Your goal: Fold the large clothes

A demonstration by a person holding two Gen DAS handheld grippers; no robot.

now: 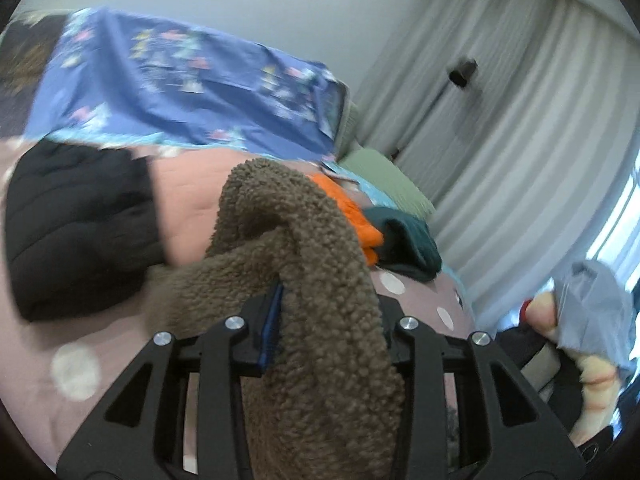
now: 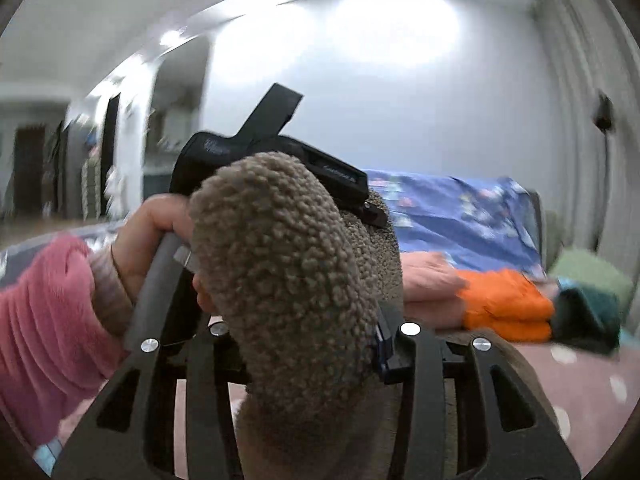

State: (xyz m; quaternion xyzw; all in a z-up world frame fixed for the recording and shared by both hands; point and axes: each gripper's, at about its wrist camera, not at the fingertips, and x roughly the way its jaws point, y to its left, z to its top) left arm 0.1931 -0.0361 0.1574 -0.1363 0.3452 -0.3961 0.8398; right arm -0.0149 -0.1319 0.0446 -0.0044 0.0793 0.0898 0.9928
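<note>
- Above the pink dotted bedspread [image 1: 412, 300], brown fleece garment [image 1: 320, 280] hung bunched; long axis unclear.
- Left gripper [image 1: 326, 332] fingers clamped on it.
- Right gripper [image 2: 316, 344] clamped on the same fleece.

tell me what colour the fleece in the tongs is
Brown fleece, clearest in the left wrist view.

No legible text anywhere. Faint light lettering on the black gripper body [image 2: 276, 160] held in the person's hand [image 2: 156, 248], one mark near its left end and one along its right edge, both too blurred and small to read. No labels, numbers or signs elsewhere.
</note>
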